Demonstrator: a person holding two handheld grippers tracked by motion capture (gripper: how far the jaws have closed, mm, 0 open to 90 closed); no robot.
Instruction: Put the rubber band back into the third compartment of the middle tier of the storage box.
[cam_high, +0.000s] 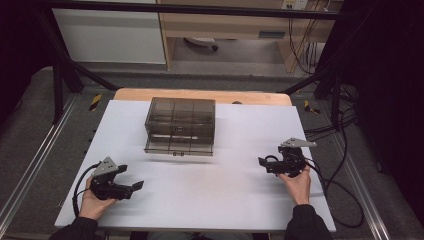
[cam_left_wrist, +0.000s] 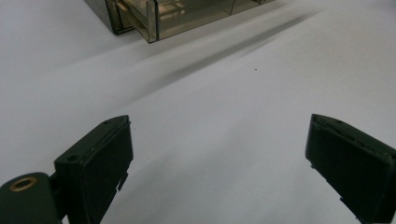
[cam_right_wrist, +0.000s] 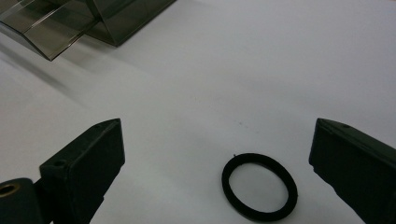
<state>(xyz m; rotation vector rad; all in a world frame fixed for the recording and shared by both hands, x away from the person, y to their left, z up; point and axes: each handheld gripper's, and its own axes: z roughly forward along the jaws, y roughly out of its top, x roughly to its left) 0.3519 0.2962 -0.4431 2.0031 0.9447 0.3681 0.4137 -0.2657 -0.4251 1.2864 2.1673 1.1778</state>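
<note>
A white table (cam_high: 200, 200) is seen with a smoky, see-through drawer box (cam_high: 180, 125) standing at its far middle; its lowest drawer (cam_high: 177, 147) appears pulled out toward the person, and nothing can be made out inside it. Judged from this, the opening step looks done, while the loading has not begun. The left gripper (cam_high: 131, 178) is held low at the near left, its 2 jaws spread wide with nothing between them, well apart from the box. The right gripper (cam_high: 264, 165) is held at the near right, its jaws likewise wide and empty. A small black ring (cam_right_wrist: 259, 186) lies flat on the table between those jaws, touched by neither. What remains, by this reading, is for the ring to be grasped, carried to the open drawer, released there, and the drawer pushed shut
</note>
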